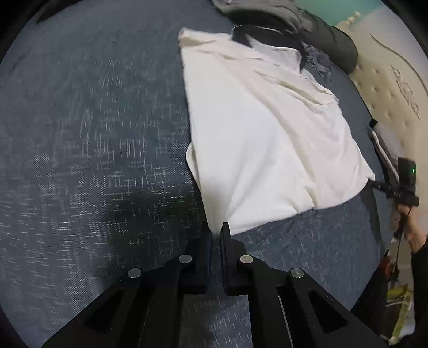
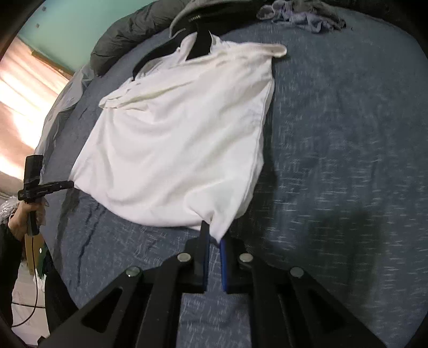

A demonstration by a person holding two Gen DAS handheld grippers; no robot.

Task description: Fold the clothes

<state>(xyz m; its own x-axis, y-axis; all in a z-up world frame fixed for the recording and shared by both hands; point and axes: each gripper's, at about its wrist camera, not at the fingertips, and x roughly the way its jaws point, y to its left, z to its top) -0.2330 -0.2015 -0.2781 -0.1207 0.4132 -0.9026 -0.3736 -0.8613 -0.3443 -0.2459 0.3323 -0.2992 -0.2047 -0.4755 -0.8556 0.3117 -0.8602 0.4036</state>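
Only right view shows crumpled bluish cloth (image 2: 302,14).

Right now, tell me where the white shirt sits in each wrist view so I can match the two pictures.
Left wrist view: the white shirt fills the centre-right, its near corner pinched in the left gripper at bottom centre.
Right wrist view: the white shirt spreads across the centre-left, its near corner pinched in the right gripper at bottom centre.
Shared landmark: the black garment lying over the shirt's far end.
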